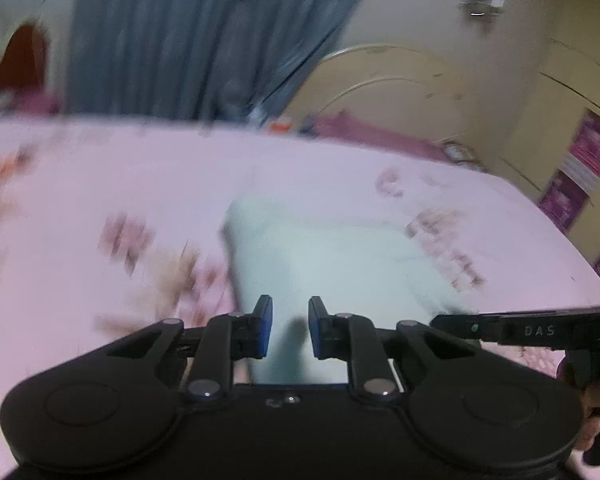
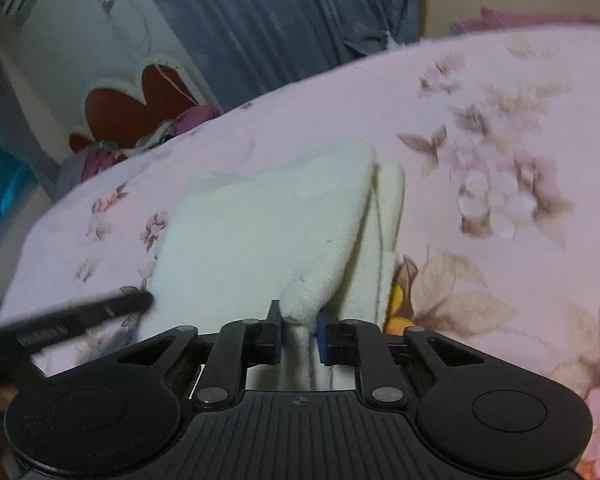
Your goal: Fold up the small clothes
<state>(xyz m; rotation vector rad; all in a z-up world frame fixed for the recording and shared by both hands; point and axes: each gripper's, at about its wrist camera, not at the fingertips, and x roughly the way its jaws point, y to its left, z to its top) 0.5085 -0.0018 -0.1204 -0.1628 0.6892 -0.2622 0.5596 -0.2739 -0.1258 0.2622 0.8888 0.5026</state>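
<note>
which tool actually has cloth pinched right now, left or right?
The right tool: a fold of the white garment sits between its pads. The left tool shows an empty gap above the cloth.

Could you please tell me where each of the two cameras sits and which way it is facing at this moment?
Left wrist: sits on the left gripper, looking forward and down over the pale garment on the pink floral bedspread; a hand shows at the right edge.
Right wrist: sits on the right gripper, looking down on the same garment, a fold of it between its fingers.
Shared: garment, bedspread, grey-blue curtain, and each view catches the other gripper's black finger.
</note>
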